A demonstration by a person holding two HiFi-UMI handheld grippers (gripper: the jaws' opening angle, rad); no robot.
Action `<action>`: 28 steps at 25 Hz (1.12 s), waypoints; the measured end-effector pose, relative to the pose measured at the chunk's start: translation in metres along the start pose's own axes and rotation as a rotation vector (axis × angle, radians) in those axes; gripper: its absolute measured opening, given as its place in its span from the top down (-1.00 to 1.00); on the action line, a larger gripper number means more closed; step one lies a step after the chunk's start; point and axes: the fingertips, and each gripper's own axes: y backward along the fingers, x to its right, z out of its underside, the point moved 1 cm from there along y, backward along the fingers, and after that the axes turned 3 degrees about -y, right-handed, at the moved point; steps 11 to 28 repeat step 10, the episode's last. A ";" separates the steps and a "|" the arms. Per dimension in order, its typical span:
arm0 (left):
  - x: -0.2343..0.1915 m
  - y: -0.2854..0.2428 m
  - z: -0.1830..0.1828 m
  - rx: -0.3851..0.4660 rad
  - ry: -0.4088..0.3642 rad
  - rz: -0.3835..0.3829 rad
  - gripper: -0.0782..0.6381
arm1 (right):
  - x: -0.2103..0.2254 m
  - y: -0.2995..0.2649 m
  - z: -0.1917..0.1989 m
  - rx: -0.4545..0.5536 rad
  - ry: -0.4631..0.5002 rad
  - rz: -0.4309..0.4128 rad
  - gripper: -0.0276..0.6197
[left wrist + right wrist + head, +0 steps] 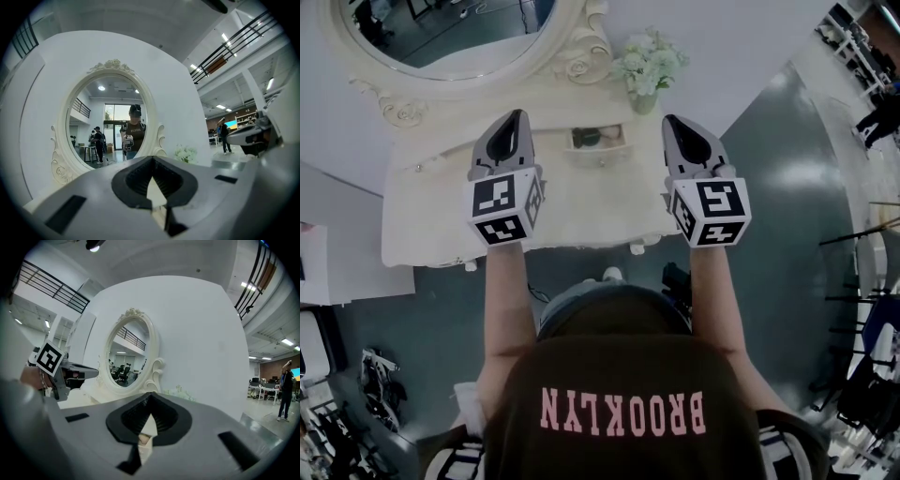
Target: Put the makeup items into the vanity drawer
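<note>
Starting on my left: the left hand-held gripper [516, 117] hovers level over the white tabletop [581, 211], jaws pressed together with nothing between them. Its own view looks straight at the oval mirror [110, 124]. Moving to the middle, the small vanity drawer [600, 150] sits at the back of the tabletop between my two tools, pulled open, with a dark item [586, 137] lying inside. I can't make out what the item is, and I see no loose makeup on the tabletop, so I judge the loading is mostly done. Just right of the drawer stands the vase of flowers [649, 64]. Last, the right hand-held gripper [672, 122] also has its jaws closed at the tips. A pale patch shows low in the gap in its own view, and I can't tell what that is. Now the risks: with both sets of jaws closed I can't pick anything up, only push. A crooked shove on that little drawer could jam it. A careless swing of the right tool could tip the flowers, since they stand close to its tip.
</note>
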 end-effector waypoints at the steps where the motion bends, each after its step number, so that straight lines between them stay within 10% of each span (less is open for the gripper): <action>1: 0.001 0.000 0.000 -0.001 -0.001 0.003 0.76 | 0.001 0.000 0.000 0.001 0.001 0.000 0.92; 28: 0.010 -0.005 0.001 -0.003 -0.004 0.024 0.76 | 0.009 0.002 -0.004 0.028 -0.043 0.007 0.92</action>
